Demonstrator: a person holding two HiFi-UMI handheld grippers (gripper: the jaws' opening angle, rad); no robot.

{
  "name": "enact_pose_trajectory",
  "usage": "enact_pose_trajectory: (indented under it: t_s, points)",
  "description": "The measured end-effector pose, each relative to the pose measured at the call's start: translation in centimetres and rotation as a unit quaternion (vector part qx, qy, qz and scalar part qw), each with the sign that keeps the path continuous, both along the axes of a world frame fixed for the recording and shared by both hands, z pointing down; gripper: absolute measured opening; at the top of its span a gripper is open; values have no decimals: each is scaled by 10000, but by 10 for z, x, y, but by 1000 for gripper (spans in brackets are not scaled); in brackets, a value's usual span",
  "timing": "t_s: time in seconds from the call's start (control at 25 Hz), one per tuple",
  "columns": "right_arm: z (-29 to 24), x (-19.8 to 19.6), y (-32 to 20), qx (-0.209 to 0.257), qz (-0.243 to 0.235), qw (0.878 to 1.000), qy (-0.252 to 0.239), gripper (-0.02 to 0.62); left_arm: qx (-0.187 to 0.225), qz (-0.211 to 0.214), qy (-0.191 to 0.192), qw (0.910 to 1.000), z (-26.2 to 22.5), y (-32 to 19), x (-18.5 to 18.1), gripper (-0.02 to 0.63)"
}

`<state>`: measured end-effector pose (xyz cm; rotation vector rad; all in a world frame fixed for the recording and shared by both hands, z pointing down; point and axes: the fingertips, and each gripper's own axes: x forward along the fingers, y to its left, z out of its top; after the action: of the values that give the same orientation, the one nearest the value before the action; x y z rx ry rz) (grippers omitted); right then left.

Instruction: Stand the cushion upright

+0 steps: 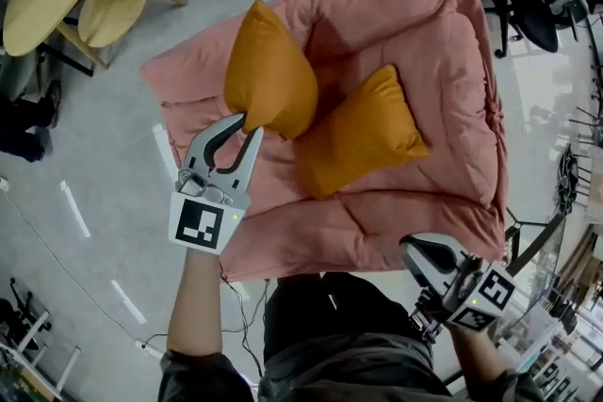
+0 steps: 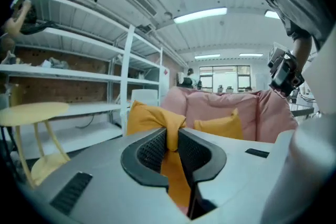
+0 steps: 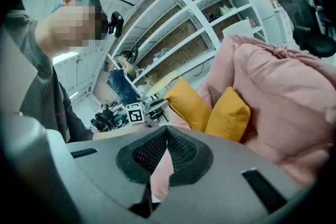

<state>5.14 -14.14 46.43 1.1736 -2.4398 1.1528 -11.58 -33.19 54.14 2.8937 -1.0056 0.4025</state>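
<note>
Orange cushion (corner pinched), in pink sofa

Right gripper: jaw tips meet, nothing between pads. Ahead: taller orange cushion. Just right of it, touching: shorter orange cushion. Both lean on pink sofa, which fills ahead-right. Ahead-left: left gripper with marker cube, tips at taller orange cushion's edge. Farther ahead, above: white shelving. Far right: black office chair.
</note>
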Motion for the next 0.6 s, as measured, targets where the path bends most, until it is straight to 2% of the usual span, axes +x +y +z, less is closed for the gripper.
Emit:
enact_pose_trajectory:
  t_s: [0.16,0.28,0.36,0.48,0.6]
  points:
    - [-4,40,12,-172,521,9985,67,9,196,688,55,9974,-26,-24,85,58]
    - [-9,56,18,-178,748,9970,15,9,246,933,-12,9953,-31,-28,118,54]
    - [-15,60,20,-146,841,9963,-84,9,240,855,60,9960,-36,-26,117,52]
    - [-23,65,19,-29,945,9952,-256,9,-160,259,298,9991,-38,-21,81,46]
    - [-21,72,24,82,893,9954,-327,9,-373,-157,62,9992,-22,-13,32,44]
